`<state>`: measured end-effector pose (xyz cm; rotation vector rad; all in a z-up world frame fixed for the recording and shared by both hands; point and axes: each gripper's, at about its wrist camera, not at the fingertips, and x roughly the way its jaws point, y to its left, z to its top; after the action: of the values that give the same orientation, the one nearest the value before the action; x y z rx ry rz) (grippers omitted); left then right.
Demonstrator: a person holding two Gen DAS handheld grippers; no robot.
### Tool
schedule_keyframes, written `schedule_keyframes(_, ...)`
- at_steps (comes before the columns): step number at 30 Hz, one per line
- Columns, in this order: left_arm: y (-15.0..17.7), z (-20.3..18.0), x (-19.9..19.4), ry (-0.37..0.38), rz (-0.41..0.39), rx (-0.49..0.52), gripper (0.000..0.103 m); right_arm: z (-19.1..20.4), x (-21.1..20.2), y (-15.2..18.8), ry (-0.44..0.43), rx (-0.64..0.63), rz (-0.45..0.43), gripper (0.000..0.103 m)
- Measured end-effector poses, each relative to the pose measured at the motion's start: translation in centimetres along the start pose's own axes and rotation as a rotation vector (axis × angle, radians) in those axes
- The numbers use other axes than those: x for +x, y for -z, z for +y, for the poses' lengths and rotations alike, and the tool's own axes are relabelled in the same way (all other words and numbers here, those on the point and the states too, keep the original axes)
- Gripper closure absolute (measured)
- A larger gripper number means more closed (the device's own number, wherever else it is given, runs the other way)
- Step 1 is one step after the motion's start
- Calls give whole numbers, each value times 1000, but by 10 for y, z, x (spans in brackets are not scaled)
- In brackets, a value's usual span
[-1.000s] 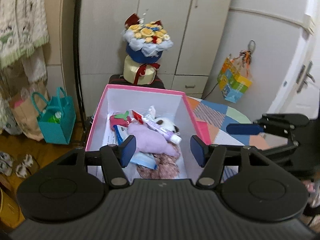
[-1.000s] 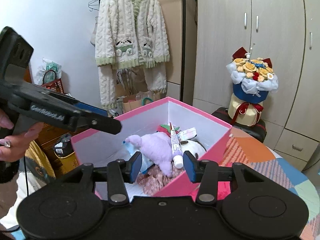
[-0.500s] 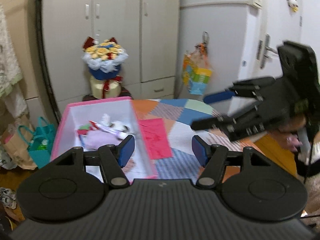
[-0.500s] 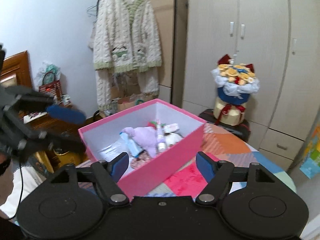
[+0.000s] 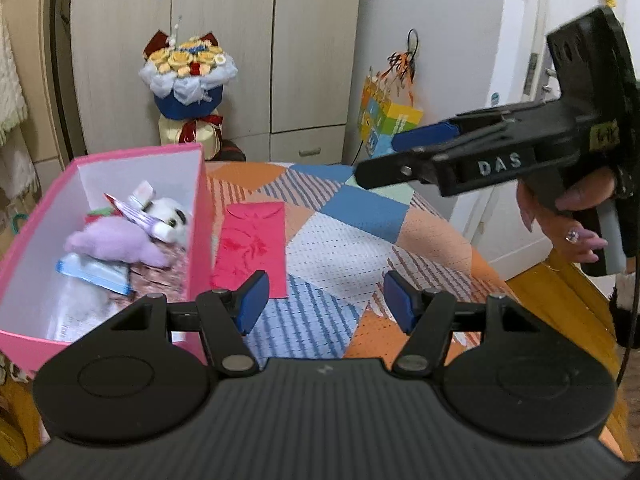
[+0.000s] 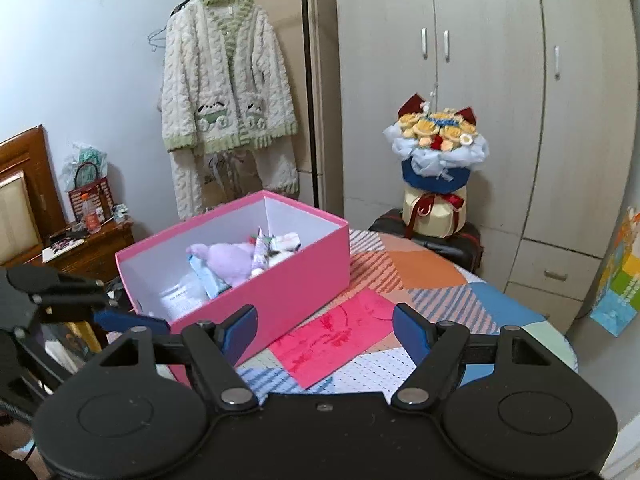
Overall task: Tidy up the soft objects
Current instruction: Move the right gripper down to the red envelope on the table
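Note:
A pink box (image 5: 202, 200) stands at the table's left part. In it lie a purple plush (image 5: 116, 242), a white plush (image 5: 174, 220), a tube and some packets. A red envelope (image 5: 252, 248) lies flat on the patchwork cloth beside the box. My left gripper (image 5: 326, 300) hovers open over the cloth, right of the box, with nothing between its pads. My right gripper (image 6: 324, 332) is open wide above the envelope (image 6: 336, 340), short of the box (image 6: 280, 280), and holds nothing. A hand carries the right gripper (image 5: 380, 160) at the left wrist view's upper right.
A flower bouquet (image 6: 436, 168) stands on a dark case behind the table, before a pale wardrobe (image 6: 480, 80). A knitted cardigan (image 6: 224, 96) hangs at the left. A colourful bag (image 5: 388, 124) hangs at the right. The round table's edge (image 5: 492, 272) falls away at the right.
Both grippers have drawn back from over the box, which now lies farther off and to the left. The right jaws have widened. The left gripper has swung right over the cloth.

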<state>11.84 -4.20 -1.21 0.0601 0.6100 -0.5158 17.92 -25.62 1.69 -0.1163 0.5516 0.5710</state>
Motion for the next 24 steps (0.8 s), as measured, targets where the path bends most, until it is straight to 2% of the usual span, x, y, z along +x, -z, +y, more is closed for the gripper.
schedule_keyframes(6,8,-9,51,-76,27,-41,42,-33,50,6,-63,-7,69,25)
schedule_keyframes(11,15,-11,83,-99,50,-64,42,-60,92,4,-109,-21,123,25)
schedule_keyframes(14,17,-13,101,-181,35,-59,43,-74,120,1,-156,-28,166,27)
schedule_keyframes(20,18,-2,129,-268,54,-77,45,-102,178,-7,-225,9,265,28)
schedule_keyframes(22,19,1,135,-277,69,-81,47,-113,195,-9,-233,29,290,28)
schedule_keyframes(24,20,6,141,-249,96,-104,50,-125,211,-10,-250,54,318,28)
